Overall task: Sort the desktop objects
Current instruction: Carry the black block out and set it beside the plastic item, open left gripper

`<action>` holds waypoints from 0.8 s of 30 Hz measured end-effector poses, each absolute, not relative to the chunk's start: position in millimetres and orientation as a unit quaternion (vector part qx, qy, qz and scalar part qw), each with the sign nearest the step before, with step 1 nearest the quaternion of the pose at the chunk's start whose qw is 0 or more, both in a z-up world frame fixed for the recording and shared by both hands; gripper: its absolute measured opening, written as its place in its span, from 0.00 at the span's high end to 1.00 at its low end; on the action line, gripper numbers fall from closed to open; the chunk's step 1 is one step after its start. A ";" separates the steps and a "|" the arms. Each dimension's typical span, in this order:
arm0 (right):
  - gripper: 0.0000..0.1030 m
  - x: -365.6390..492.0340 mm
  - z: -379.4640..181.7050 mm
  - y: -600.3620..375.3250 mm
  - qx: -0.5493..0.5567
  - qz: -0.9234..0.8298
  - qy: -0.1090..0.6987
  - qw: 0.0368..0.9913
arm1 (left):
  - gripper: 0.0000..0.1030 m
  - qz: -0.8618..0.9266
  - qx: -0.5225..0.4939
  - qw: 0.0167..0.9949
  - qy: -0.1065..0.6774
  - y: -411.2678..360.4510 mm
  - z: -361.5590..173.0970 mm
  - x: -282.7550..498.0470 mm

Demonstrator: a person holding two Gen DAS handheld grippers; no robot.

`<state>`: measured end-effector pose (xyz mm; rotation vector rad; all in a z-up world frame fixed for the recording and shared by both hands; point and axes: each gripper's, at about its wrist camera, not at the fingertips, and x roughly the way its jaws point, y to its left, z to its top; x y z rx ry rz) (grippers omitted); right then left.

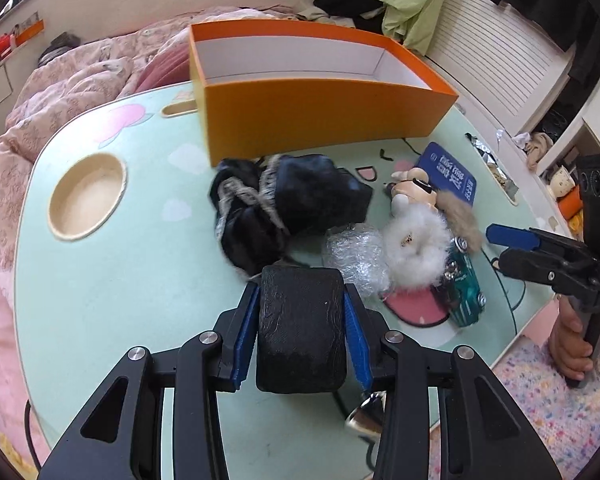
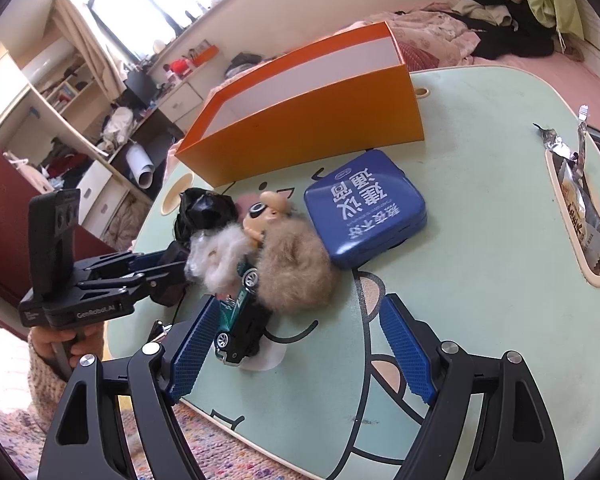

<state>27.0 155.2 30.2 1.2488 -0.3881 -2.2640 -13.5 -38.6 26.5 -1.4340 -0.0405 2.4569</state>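
My left gripper (image 1: 300,292) is shut on a black rounded case (image 1: 300,344), held low over the near side of the mint-green table (image 1: 120,280). In the right wrist view the left gripper (image 2: 168,266) sits left of the pile. The pile holds a black cloth bundle (image 1: 284,204), crumpled clear wrap (image 1: 356,256), a white fluff ball (image 1: 414,248), a brown fluff ball (image 2: 296,272), a small doll (image 2: 266,208), a green toy car (image 2: 240,320) and a blue tin (image 2: 368,208). My right gripper (image 2: 300,308) stands open at the table's edge, the car beside its left finger.
An open orange box (image 1: 320,120) with a white inside stands behind the pile. The table has a round cup hollow (image 1: 86,196) at the left and a slot with a foil snack bag (image 2: 580,208) at the right. A pink-quilted bed lies beyond.
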 end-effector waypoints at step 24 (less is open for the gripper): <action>0.21 31.3 30.5 143.4 0.463 -0.837 -0.128 0.262 | 0.26 0.890 -0.423 0.171 0.006 -62.6 40.0 82.4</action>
